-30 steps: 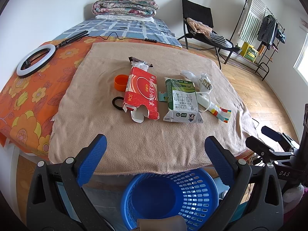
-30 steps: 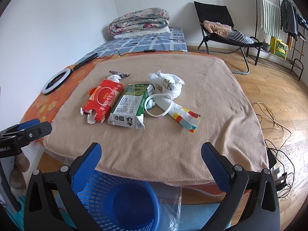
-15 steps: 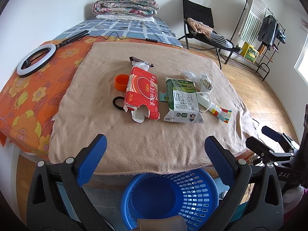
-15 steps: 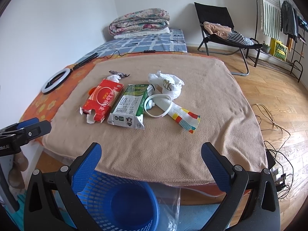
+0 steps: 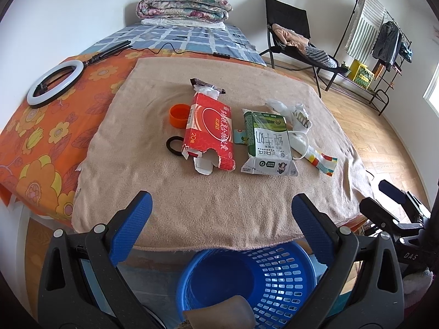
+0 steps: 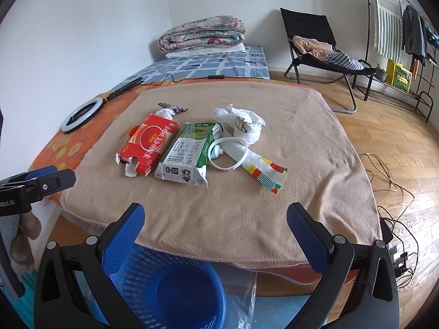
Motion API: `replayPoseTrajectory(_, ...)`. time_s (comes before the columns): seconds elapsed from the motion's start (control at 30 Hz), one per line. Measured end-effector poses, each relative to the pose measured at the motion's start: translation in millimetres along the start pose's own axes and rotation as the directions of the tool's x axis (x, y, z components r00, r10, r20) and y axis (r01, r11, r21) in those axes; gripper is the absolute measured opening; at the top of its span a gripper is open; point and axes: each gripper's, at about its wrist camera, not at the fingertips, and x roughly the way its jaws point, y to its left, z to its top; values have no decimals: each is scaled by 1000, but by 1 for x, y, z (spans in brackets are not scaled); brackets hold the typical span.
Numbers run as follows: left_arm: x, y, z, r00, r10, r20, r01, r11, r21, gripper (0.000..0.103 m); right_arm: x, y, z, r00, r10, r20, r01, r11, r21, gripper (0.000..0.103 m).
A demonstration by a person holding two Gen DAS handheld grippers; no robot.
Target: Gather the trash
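On the tan blanket (image 5: 219, 192) covering the surface, going left to right, lie a black hair tie (image 5: 174, 145), an orange cap (image 5: 179, 115), a flattened red carton (image 5: 210, 131), a green-and-white milk carton (image 5: 270, 144), a white plastic ring (image 6: 227, 153), crumpled white plastic (image 6: 244, 122) and a colourful paper strip (image 6: 267, 174). Below the near edge stands a blue basket (image 5: 274, 274). Left tongs (image 5: 221, 213) and right tongs (image 6: 215, 220) both gape wide, holding nothing, short of the trash.
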Motion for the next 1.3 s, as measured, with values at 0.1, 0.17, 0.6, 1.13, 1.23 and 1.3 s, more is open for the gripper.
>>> replayPoseTrajectory(0.1,4,2,2,1000,-3,-10,3,1000,-5,103,1,-3,0,1000,15,18,-15,1000,7,102)
replayPoseTrajectory(0.17,7,4,8,1000,7,-9,-7,1000,0,103,3,-7,1,1000,25,13,-25,999,22,102)
replayPoseTrajectory(0.6,55,34,66,992,-83,-91,74,993,-96,86,59,-35,40,965,230,-128,-212,967,140,102)
replayPoseTrajectory(1.13,141,75,91,961,-166,-223,104,958,-267,53,160,-34,61,877,414,-245,-336,892,302,61)
replayPoseTrajectory(1.23,148,74,90,956,-174,-238,106,957,-271,53,168,-37,61,862,440,-251,-349,875,335,51)
replayPoseTrajectory(1.3,153,72,89,951,-182,-249,110,955,-277,49,172,-37,60,858,446,-255,-349,870,348,50)
